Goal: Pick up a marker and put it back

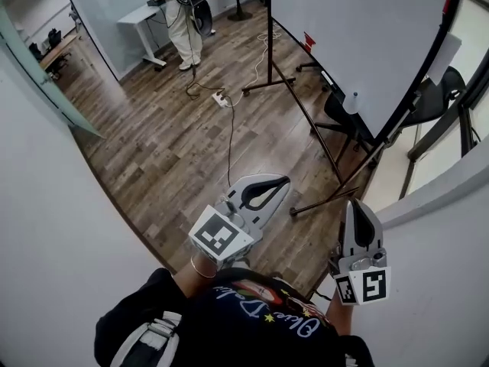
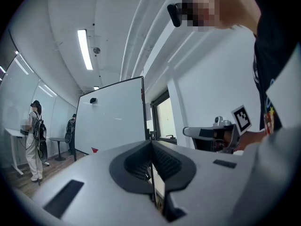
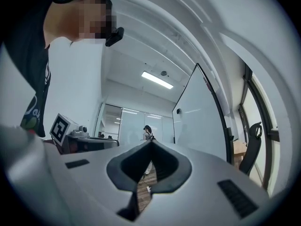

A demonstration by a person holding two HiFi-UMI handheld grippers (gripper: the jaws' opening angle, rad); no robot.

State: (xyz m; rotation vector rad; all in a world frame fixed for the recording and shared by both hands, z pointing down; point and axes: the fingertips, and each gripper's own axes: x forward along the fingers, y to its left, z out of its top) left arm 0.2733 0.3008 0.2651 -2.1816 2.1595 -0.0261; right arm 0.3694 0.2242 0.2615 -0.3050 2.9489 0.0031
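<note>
No marker can be made out for certain. A small red item (image 1: 309,41) and a white bottle-like thing (image 1: 351,103) sit along the lower edge of the whiteboard (image 1: 359,37). My left gripper (image 1: 284,180) is held level over the wood floor, shut with nothing in it. My right gripper (image 1: 356,203) is beside it, close to the board's stand, also shut and empty. In the left gripper view the jaw tips (image 2: 151,142) meet in front of the whiteboard (image 2: 110,117). In the right gripper view the tips (image 3: 150,142) touch, with the board (image 3: 200,121) to the right.
A white wall (image 1: 53,228) closes in on the left. The board's black stand legs (image 1: 321,140) and a cable with a power strip (image 1: 223,98) lie on the floor. A person (image 1: 183,14) stands by a desk at the far end. A black chair (image 1: 439,98) is behind the board.
</note>
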